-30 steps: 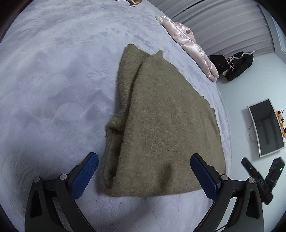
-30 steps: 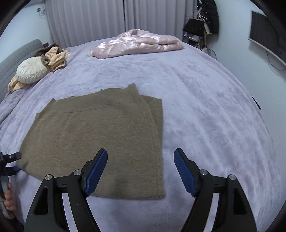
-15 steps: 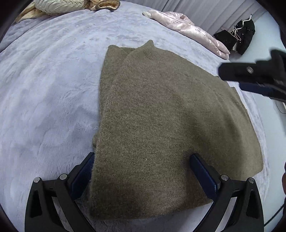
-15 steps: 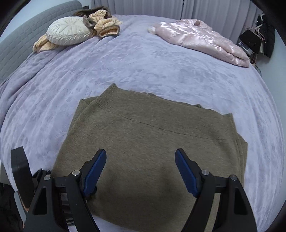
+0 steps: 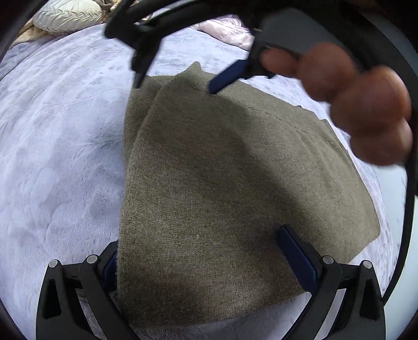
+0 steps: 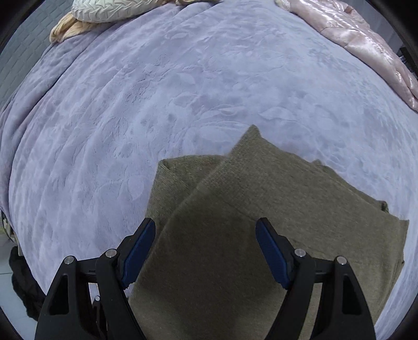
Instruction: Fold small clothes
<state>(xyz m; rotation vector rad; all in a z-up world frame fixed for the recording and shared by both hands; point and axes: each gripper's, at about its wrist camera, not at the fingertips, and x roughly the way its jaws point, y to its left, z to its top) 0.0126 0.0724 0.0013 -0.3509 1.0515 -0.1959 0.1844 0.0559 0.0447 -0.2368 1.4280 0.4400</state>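
Lavender plush bedspread point(image 6: 156, 104) fills both views, with a cream pleated cushion point(image 6: 109, 9) at the far edge and a pink satin jacket point(image 6: 365, 41) off to the right. Your olive knit garment point(image 5: 222, 183) lies flat on it, partly folded: one layer is turned over another, so two stepped edges show along its left side and at the far corner.

Your left gripper point(image 5: 209, 264) straddles the near edge of the knit with its fingers spread wide; its left blue pad is tucked at or under the cloth's left edge, though you cannot tell which from here. Your right gripper point(image 6: 206, 253) hangs over the far corner, likewise spread wide and holding nothing. In the left wrist view it crosses the top of the frame, with your right hand point(image 5: 347, 104) blurred close to the lens.

This looks like the setup for the next fold, each gripper taking one end of the same left edge. Next, lower both until the pads bracket that edge, catch every layer, and close together. Pinching only the top layer would peel the earlier fold open as you lift.
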